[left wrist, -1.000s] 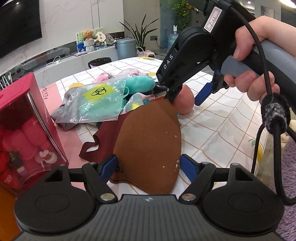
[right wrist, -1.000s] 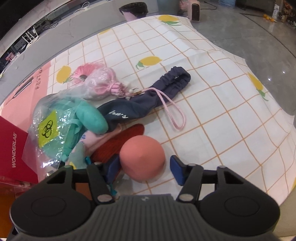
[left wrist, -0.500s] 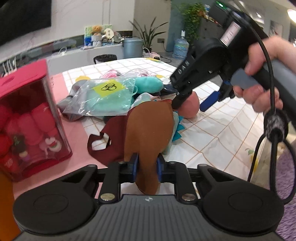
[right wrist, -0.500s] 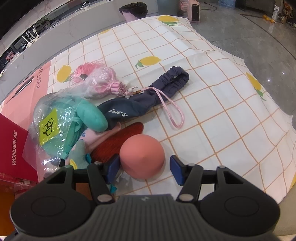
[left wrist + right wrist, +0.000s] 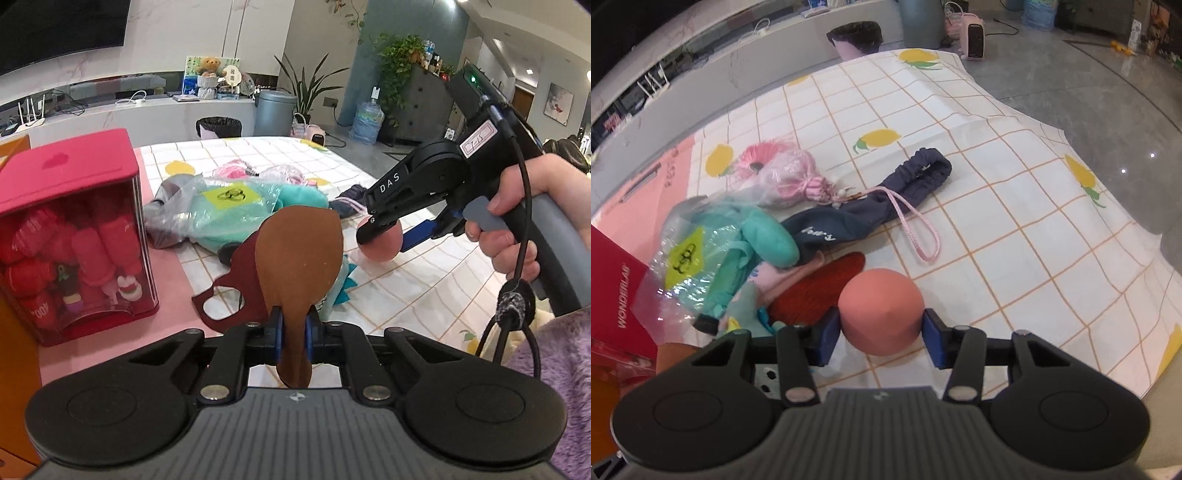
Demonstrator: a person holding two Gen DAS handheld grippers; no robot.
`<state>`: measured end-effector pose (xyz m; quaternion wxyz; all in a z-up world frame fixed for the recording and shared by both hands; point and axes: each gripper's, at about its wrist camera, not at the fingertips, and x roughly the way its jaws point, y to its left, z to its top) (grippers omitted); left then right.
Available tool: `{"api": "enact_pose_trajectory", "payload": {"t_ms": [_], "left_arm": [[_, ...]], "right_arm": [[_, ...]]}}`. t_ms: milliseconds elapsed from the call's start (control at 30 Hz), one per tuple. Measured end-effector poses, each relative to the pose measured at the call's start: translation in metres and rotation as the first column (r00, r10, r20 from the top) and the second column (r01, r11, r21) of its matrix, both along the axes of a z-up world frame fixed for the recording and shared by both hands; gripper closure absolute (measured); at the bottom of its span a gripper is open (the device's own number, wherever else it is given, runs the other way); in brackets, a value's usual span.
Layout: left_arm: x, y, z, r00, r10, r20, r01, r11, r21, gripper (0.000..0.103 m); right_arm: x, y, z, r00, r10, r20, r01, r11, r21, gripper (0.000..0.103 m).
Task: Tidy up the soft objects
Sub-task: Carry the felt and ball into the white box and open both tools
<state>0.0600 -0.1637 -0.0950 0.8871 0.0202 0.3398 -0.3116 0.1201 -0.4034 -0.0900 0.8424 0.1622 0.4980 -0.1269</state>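
Observation:
My left gripper (image 5: 293, 334) is shut on a brown face mask (image 5: 299, 258) and holds it up off the table; its dark red ear loop (image 5: 221, 299) hangs to the left. My right gripper (image 5: 881, 334) is open, its pads on either side of a salmon pink soft ball (image 5: 881, 310) that rests on the tablecloth. The right gripper (image 5: 384, 236) and the ball (image 5: 382, 245) also show in the left wrist view. A pile of soft things lies behind: a bagged teal plush (image 5: 713, 254), a navy pouch (image 5: 871, 210), a pink bundle (image 5: 786, 177).
A red box with a clear front (image 5: 70, 236) stands at the left on a pink mat. The lemon-print tablecloth (image 5: 1015, 221) spreads to the right, its edge dropping to the floor. A red knit piece (image 5: 816, 288) lies beside the ball.
My left gripper closed on the brown mask and lifted it off the table. The right gripper stayed open around the pink ball and moved in slightly closer.

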Motion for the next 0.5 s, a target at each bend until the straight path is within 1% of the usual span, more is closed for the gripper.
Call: {"api": "enact_pose_trajectory", "payload": {"t_ms": [100,233,333,433,500], "left_arm": [[-0.005,0.002,0.008,1.000,-0.009,0.019,0.009,1.000,-0.011,0.090],[-0.022,0.001,0.026,0.993,-0.033,0.115,0.032,0.999,0.008,0.090],[-0.033,0.006,0.043,0.990,-0.039,0.136,0.042,0.999,-0.020,0.090],[-0.041,0.008,0.060,0.986,-0.024,0.164,0.029,0.999,-0.028,0.090],[-0.044,0.014,0.074,0.986,-0.003,0.170,0.008,1.000,-0.029,0.090]], "right_arm": [[-0.004,0.003,0.006,1.000,0.002,0.020,-0.002,1.000,-0.007,0.055],[-0.008,0.008,0.018,0.998,0.009,0.066,-0.008,1.000,-0.011,0.054],[-0.013,0.011,0.026,0.995,0.003,0.098,-0.002,1.000,-0.008,0.054],[-0.020,0.014,0.035,0.991,-0.001,0.132,0.002,1.000,-0.011,0.054],[-0.027,0.016,0.045,0.985,0.001,0.171,-0.001,1.000,-0.003,0.054]]}}
